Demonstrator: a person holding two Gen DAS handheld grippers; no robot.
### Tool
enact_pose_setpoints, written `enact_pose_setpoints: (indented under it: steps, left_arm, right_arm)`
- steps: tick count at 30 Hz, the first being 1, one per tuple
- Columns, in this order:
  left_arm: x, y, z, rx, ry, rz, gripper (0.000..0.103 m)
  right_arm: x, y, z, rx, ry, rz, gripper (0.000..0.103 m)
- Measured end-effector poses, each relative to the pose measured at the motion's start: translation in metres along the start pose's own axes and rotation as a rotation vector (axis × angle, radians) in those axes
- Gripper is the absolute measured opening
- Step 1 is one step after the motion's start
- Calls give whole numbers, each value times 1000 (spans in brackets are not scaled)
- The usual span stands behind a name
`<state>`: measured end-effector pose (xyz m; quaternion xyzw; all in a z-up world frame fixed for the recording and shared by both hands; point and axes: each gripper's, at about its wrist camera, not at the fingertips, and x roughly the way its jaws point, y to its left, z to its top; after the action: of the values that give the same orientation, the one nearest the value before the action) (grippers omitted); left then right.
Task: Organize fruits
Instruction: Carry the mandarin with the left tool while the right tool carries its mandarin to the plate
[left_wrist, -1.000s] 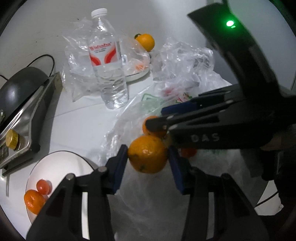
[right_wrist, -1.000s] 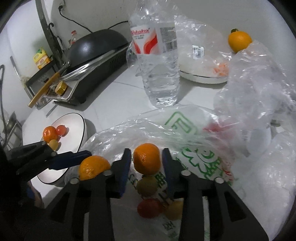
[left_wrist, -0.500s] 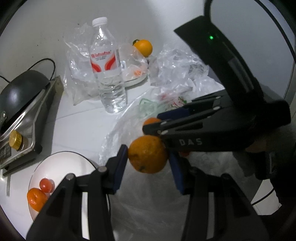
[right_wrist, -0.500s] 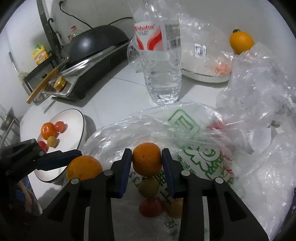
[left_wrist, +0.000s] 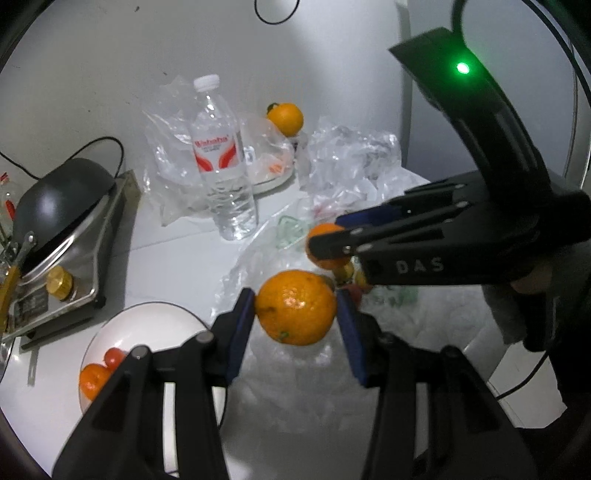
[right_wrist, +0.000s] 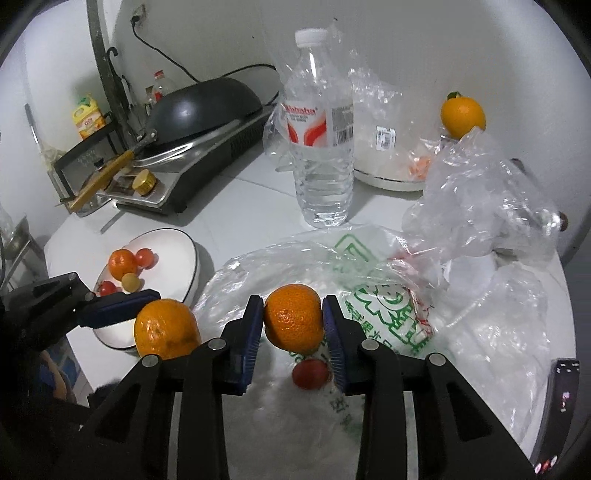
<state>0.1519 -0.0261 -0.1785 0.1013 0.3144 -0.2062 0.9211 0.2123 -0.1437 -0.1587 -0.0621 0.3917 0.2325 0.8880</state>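
Where clear plastic bags (right_wrist: 480, 295) crumpled across the white counter (right_wrist: 240, 206), fruit beneath them blurred. At upper left sat a black wok (right_wrist: 203, 107); a water bottle (right_wrist: 321, 147) stood centre. Lower centre, the left gripper (left_wrist: 295, 308) clamped one orange (left_wrist: 295, 306); the right gripper (right_wrist: 293, 319), jaws just closing, pinched a smaller orange (right_wrist: 293, 317).

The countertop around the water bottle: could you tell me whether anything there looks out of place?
Yes. One orange sits apart by the wall, beside the plate under crumpled plastic, far from the white plate holding the sorted fruit. Nothing looks spilled.
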Motion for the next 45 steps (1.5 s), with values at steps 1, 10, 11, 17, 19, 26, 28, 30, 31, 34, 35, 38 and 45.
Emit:
enact_pose_setpoints:
  steps: [1, 10, 11, 17, 19, 26, 28, 30, 31, 34, 35, 38, 45]
  left_arm:
    - [-4, 0, -1, -3, -4, 3, 46]
    - [-34, 12, -21, -46, -18, 47, 46]
    - [-35, 13, -23, -53, -18, 51, 46]
    - [-46, 29, -40, -91, -9, 84, 46]
    - [-48, 35, -43, -100, -7, 94, 46]
    - [-51, 55, -60, -133, 7, 132, 46]
    - [-51, 62, -65, -142, 11, 146, 46]
    - [-51, 68, -69, -158, 18, 155, 46]
    - [-50, 71, -71, -163, 20, 158, 46]
    - [-47, 79, -77, -176, 32, 172, 46]
    - [-46, 81, -79, -179, 36, 179, 46]
    - [-42, 90, -84, -190, 48, 198, 46]
    - [-29, 104, -99, -199, 92, 230, 46]
  right_arm:
    - [-3, 2, -1, -2, -3, 0, 35]
    - [-19, 21, -8, -23, -5, -7, 35]
    - [-19, 23, -9, -24, -3, -8, 35]
    - [-23, 36, -10, -41, 2, -15, 35]
    - [-23, 41, -9, -47, 2, -17, 35]
    - [-20, 58, -7, -71, 11, -17, 35]
    - [-19, 61, -6, -75, 14, -19, 35]
    - [-18, 65, -4, -82, 16, -21, 35]
    - [-17, 67, -3, -87, 17, -21, 35]
    - [-13, 74, 0, -98, 21, -15, 35]
    - [-12, 76, 0, -99, 23, -12, 35]
    - [-7, 81, 2, -105, 30, -4, 35]
    - [8, 98, 9, -139, 51, 21, 35]
